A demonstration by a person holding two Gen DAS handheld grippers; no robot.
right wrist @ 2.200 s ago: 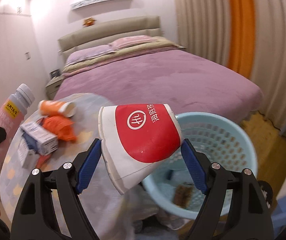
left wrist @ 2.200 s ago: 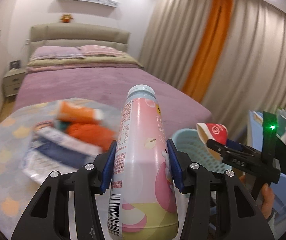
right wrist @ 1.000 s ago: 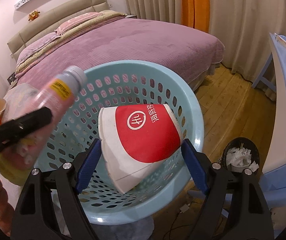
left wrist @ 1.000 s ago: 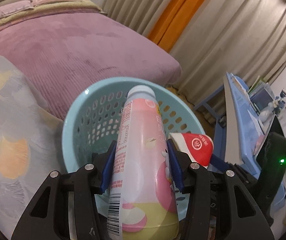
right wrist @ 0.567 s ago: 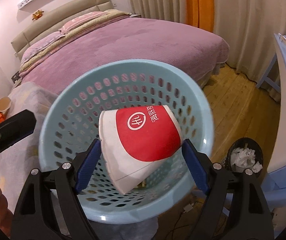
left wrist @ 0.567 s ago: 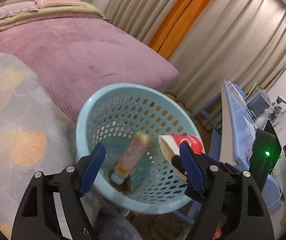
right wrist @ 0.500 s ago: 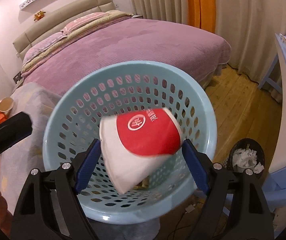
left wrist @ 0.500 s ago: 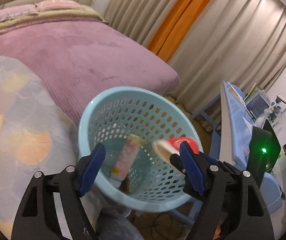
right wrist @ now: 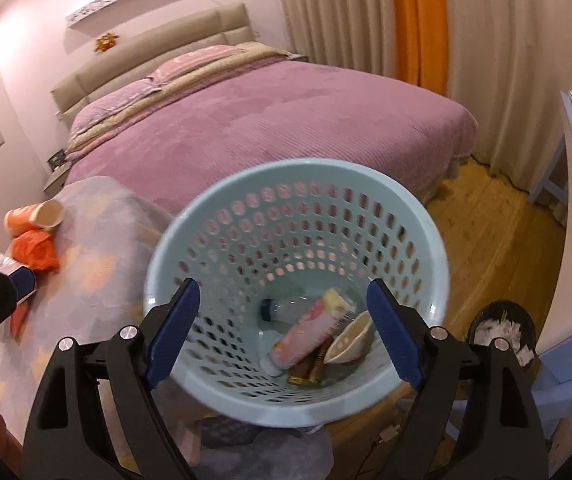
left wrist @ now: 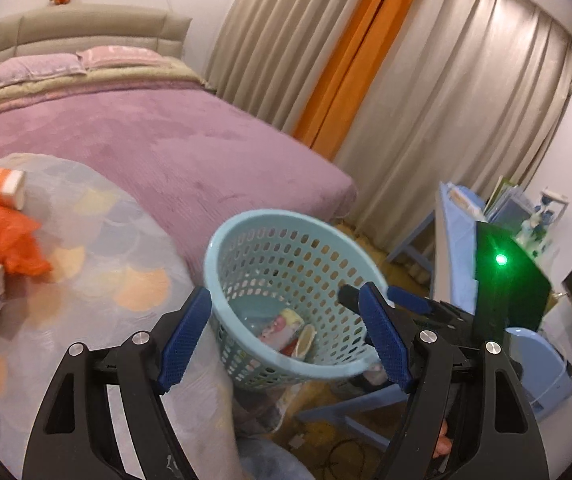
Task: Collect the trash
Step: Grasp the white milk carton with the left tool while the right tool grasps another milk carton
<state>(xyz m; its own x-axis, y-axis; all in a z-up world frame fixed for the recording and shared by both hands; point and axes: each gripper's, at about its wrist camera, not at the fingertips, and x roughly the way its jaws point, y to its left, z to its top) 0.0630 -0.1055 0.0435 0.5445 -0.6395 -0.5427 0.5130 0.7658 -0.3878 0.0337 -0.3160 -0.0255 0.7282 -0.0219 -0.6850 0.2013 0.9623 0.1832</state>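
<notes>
Left gripper (left wrist: pixel 284 338) wide, empty, right gripper (right wrist: pixel 282 330) likewise (perhaps tilted) above basket (right wrist: pixel 425 216)

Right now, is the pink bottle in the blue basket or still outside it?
In. The pink bottle lies on its side at the bottom of the blue basket, beside a paper cup.

Both wrist views angled downward, near, sharing blue basket (left wrist: pixel 246 232) (right wrist: pixel 222 208), bed (left wrist: pixel 146 136) behind

Each gripper (left wrist: pixel 286 340) (right wrist: pixel 284 332) has black angular arms, silver screws (left wrist: pixel 140 337) and ribbed blue pads (right wrist: pixel 172 328).
</notes>
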